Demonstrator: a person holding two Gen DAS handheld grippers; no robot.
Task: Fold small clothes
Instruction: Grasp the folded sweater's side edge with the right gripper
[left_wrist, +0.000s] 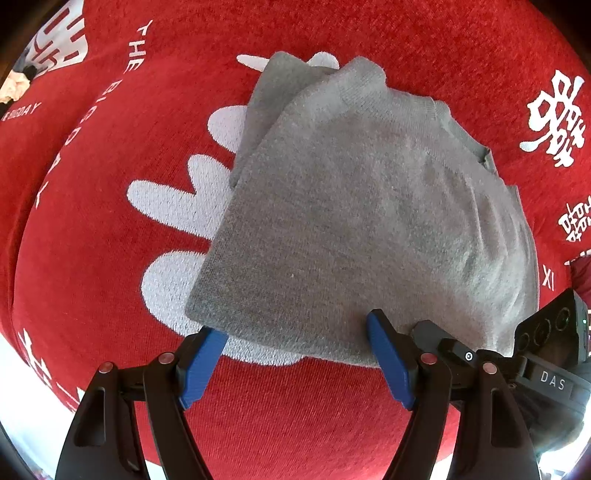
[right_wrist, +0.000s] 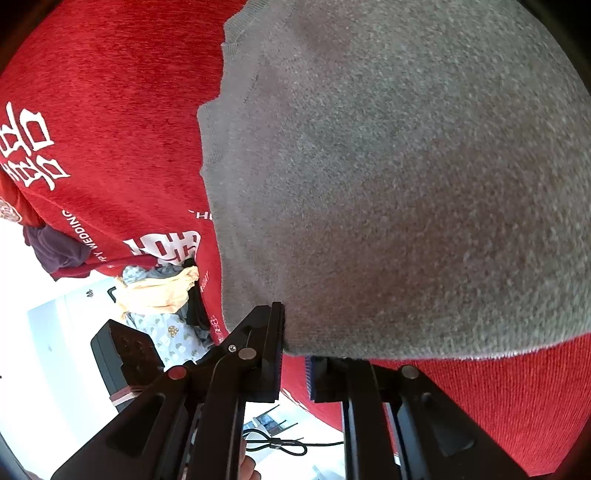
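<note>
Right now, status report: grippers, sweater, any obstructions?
Left gripper open at folded grey sweater hem. Right gripper nearly shut on its edge. Clothes pile lies clear.

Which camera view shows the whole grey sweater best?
The left wrist view: the folded grey sweater lies there almost entire on the red cloth. The right wrist view shows only one close part and its edge.

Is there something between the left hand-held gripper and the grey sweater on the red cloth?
Nothing visible. The left hand-held gripper is open at the near edge of the grey sweater; only red cloth lies below it.
</note>
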